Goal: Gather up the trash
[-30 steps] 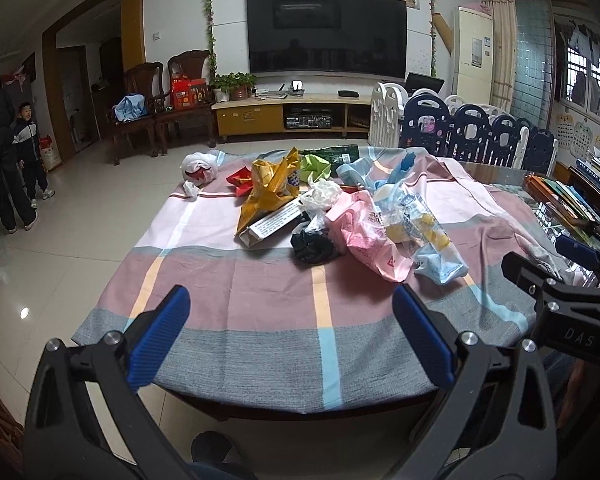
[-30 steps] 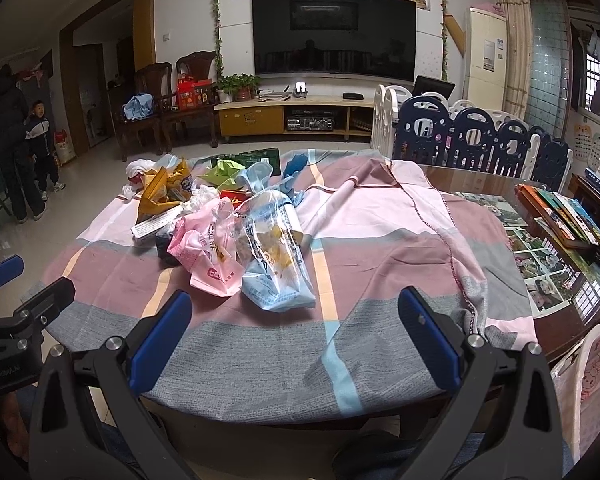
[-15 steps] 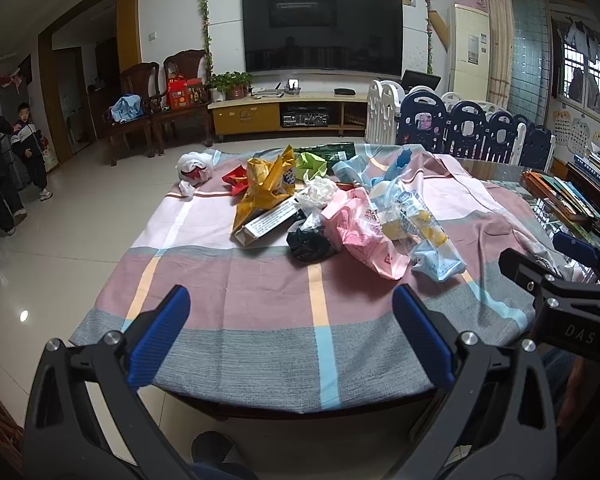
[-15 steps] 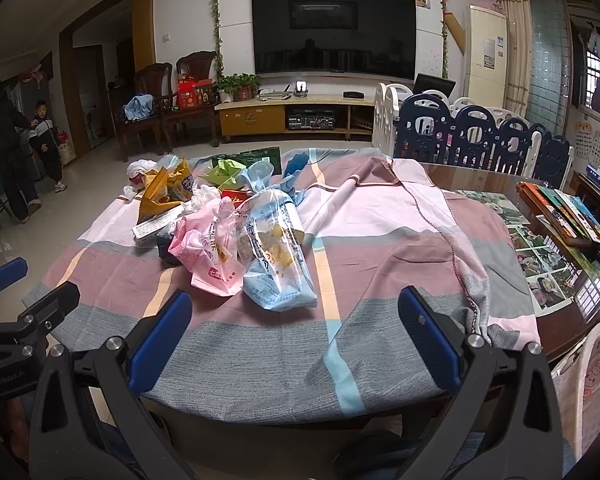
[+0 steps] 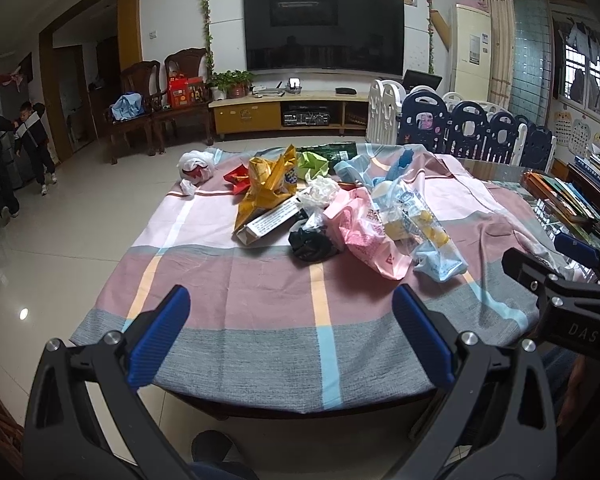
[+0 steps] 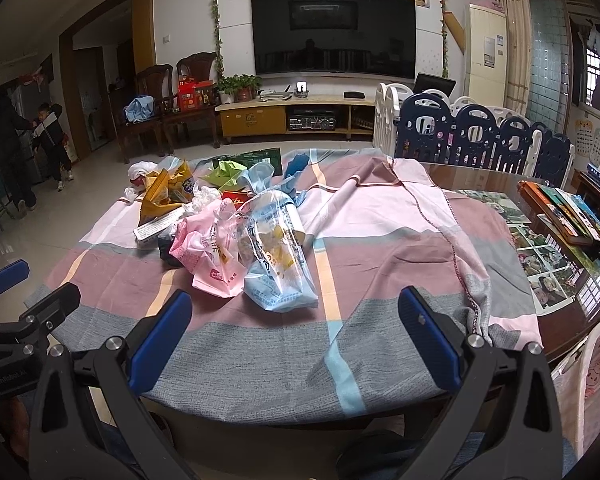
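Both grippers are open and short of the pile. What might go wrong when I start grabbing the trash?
The bags overlap: pulling the pink bag may drag the clear blue bag along. The loose tablecloth could get pinched and shift everything. The black bag is half hidden in the right view.

Both cameras have eased slightly nearer the table (image 5: 228, 344), so the trash (image 5: 340, 216) sits a touch larger. At far left, the adult (image 6: 8, 152) and child (image 6: 52, 136) have closed together by the doorway.
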`<state>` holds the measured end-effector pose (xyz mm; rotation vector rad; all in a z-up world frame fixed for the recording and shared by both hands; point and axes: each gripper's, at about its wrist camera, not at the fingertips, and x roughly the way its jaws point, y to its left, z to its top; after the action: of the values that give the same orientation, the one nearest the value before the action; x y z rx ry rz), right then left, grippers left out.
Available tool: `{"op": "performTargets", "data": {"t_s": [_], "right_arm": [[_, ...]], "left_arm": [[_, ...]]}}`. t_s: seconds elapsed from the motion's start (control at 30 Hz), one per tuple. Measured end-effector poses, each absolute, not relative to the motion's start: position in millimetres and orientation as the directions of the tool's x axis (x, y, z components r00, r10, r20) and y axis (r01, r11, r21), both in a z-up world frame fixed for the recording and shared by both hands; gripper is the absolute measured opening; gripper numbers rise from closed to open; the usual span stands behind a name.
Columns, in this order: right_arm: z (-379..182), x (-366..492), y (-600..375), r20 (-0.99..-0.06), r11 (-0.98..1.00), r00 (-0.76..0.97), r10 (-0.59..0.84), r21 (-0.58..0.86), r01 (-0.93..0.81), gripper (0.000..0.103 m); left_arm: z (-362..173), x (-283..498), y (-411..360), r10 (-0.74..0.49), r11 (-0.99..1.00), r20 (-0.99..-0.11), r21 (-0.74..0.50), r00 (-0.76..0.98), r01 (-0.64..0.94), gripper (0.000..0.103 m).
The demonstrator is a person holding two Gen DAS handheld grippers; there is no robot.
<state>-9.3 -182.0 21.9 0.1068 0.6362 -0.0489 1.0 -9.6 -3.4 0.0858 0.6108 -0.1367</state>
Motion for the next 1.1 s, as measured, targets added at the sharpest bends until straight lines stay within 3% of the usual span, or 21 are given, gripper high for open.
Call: {"op": "performTargets", "data": {"t_s": [0.37,0.57,0.7,0.8,0.93,1.1], "right_arm": [[24,-8,-180,-0.585,0.993,0.811,-0.008,0.090,0.075,0.100],[27,-7,-184,-0.588,0.990,0.809,0.013,0.123,0.073,0.100],[30,-8,-182,-0.578,0.990,0.816,0.028,0.128,0.057,0.100],[31,-5,-180,-0.577,0.989,0.815,0.044,0.139,0.045,0.100],[28,4,-179,-0.594,0.985,0.802,0.072,0.166,0.035,0.100],[24,13,-171,-0.614,0.984,0.783,0.106,0.177,0.006,0.100]], "left_arm": [[-1,2,-5,-0.117,0.988,-0.570,0.015,0.814,0.153,0.100],[-5,4,-10,-0.098,0.985,-0.591,0.058,0.801,0.163,0.100],[-7,15,-4,-0.018,0.988,-0.611,0.108,0.791,0.106,0.100],[-1,39,16,-0.051,0.995,-0.631,0.032,0.774,0.092,0.100],[14,93,27,0.015,0.993,-0.623,0.100,0.782,0.060,0.100],[28,189,52,0.035,0.995,-0.599,0.094,0.800,0.027,0.100]]}}
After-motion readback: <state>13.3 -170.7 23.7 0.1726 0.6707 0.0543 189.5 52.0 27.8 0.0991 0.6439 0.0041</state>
